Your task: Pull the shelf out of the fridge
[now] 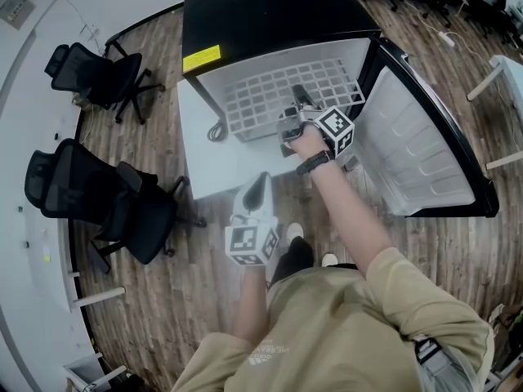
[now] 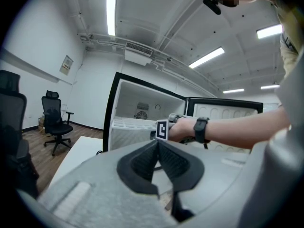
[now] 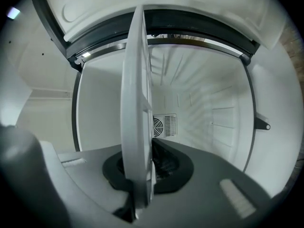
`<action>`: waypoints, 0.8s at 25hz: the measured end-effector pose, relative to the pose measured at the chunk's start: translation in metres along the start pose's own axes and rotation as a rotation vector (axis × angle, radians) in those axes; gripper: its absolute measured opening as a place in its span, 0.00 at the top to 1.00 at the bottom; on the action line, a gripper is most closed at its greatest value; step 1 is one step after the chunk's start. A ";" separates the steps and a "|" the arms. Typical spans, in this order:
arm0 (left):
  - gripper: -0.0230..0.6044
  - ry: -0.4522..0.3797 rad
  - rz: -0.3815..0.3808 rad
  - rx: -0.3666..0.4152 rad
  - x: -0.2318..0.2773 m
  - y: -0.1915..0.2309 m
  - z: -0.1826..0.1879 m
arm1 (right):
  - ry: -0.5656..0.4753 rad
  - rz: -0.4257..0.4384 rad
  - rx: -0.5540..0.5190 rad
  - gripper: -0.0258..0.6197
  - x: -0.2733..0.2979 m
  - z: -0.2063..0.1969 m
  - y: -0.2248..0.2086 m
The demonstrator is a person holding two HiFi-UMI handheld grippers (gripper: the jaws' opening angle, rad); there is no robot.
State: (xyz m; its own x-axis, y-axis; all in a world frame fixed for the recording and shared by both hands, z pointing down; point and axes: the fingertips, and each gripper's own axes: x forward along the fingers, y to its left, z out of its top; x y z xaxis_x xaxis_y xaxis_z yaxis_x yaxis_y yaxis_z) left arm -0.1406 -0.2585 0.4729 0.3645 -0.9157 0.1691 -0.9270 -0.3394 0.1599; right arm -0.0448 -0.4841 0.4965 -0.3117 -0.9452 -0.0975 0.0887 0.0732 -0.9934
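A black fridge (image 1: 261,15) stands with its door (image 1: 417,145) swung open to the right. Its white grid shelf (image 1: 278,96) sticks partly out of the cabinet. My right gripper (image 1: 301,98) is shut on the shelf's front edge. In the right gripper view the shelf (image 3: 137,103) runs edge-on between the jaws of the right gripper (image 3: 142,175), with the white fridge interior behind. My left gripper (image 1: 260,182) hangs back in front of the fridge, away from the shelf. The left gripper (image 2: 157,148) is shut with nothing in it, and its view looks at the fridge (image 2: 114,113) and my right hand.
A low white table (image 1: 204,162) lies at the fridge's left front. Two black office chairs (image 1: 98,72) (image 1: 106,198) stand on the wooden floor to the left. White desk legs (image 1: 490,80) stand at the right.
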 end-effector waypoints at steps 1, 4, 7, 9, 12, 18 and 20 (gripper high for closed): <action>0.96 -0.004 0.005 0.000 -0.005 -0.003 -0.002 | 0.002 -0.001 0.003 0.93 -0.007 0.000 -0.001; 0.96 -0.023 0.026 0.000 -0.021 -0.014 -0.011 | 0.007 -0.002 0.014 0.93 -0.029 0.003 -0.005; 0.96 -0.039 0.047 -0.004 -0.033 -0.015 -0.006 | 0.016 -0.011 0.014 0.93 -0.039 0.001 -0.002; 0.96 -0.047 0.058 -0.004 -0.040 -0.021 -0.005 | 0.017 -0.012 0.015 0.93 -0.047 0.004 -0.001; 0.96 -0.054 0.073 0.004 -0.050 -0.037 -0.017 | 0.023 -0.004 0.020 0.93 -0.068 0.013 -0.007; 0.96 -0.063 0.101 0.001 -0.064 -0.053 -0.010 | 0.086 0.017 -0.009 0.93 -0.099 0.015 0.004; 0.96 -0.069 0.112 -0.006 -0.075 -0.040 -0.002 | 0.105 0.032 -0.081 0.93 -0.106 0.002 0.014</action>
State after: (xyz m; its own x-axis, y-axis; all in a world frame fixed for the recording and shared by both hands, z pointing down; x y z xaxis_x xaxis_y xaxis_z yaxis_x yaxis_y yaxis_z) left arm -0.1307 -0.1761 0.4559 0.2517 -0.9604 0.1192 -0.9608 -0.2332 0.1499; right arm -0.0086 -0.3836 0.4928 -0.4073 -0.9039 -0.1304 0.0250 0.1317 -0.9910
